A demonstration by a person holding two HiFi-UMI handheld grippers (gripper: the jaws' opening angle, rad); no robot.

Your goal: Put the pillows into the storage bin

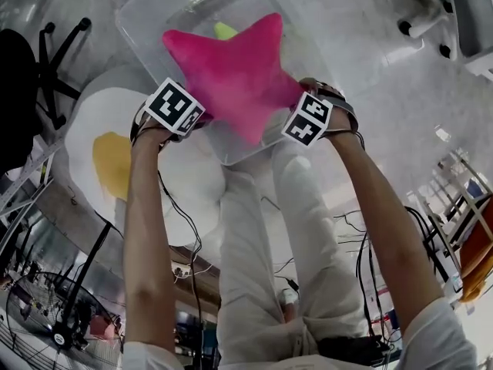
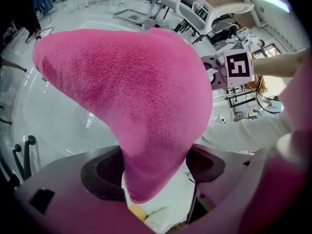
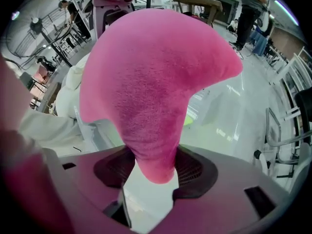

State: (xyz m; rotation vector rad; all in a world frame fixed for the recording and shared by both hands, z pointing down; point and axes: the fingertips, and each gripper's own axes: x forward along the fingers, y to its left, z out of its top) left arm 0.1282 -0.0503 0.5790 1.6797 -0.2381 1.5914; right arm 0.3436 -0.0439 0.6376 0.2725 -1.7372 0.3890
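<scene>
A pink star pillow (image 1: 231, 75) hangs over a clear storage bin (image 1: 150, 21), held by two of its arms. My left gripper (image 1: 192, 116) is shut on the star's left arm (image 2: 146, 150), which fills the gap between the pads. At the opposite side my right gripper (image 1: 290, 116) is shut on another arm (image 3: 153, 150), its tip pinched between the pads. A yellow-green thing (image 1: 223, 29) lies inside the bin, mostly hidden by the star. A fried-egg pillow (image 1: 112, 156), white with a yellow yolk, lies on the floor left of the bin.
The person's white trousers (image 1: 269, 237) are just below the bin. A black chair base (image 1: 62, 60) stands at the left, a floor fan (image 1: 46, 314) at the lower left. Cables (image 1: 362, 268) trail on the floor; shelving racks (image 1: 462, 206) stand right.
</scene>
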